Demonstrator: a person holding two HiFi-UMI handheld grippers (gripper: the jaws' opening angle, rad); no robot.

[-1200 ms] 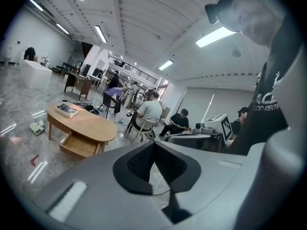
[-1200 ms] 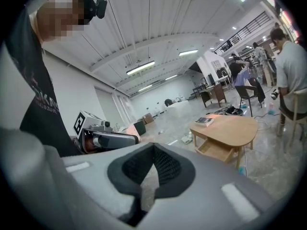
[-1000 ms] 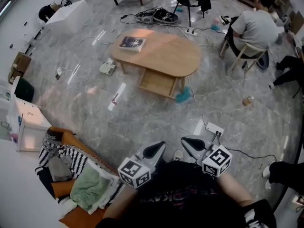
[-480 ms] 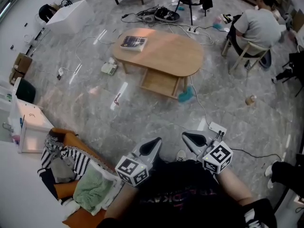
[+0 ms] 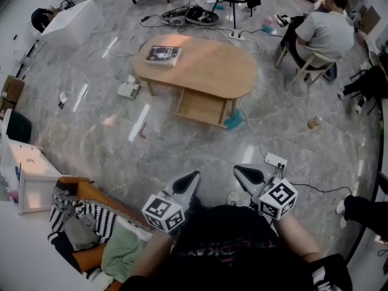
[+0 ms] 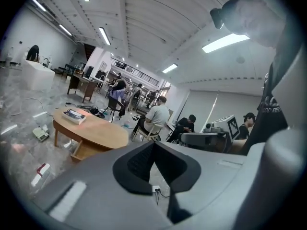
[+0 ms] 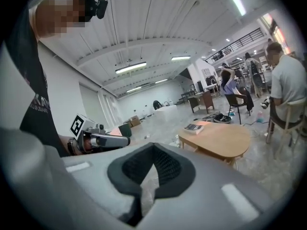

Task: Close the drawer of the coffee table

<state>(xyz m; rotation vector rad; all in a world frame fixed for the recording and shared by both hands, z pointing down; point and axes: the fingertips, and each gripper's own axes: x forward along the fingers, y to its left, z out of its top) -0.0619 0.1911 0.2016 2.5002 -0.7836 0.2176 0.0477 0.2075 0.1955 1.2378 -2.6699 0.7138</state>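
Observation:
The oval wooden coffee table stands across the floor ahead, with its drawer pulled out towards me under the near edge. A book lies on the tabletop's left end. My left gripper and right gripper are held side by side close to my body, far short of the table. Both are shut with nothing between the jaws. The left gripper view shows the table and open drawer beyond the closed jaws; the right gripper view shows the table too.
A teal object lies beside the drawer's right corner, and a cable runs from there to a power strip near my right gripper. A basket of clothes sits at my left. A person sits on a chair at the right.
I have moved forward over the floor; the basket and white box at the left have slid lower in view. Both grippers travelled along and stayed shut.

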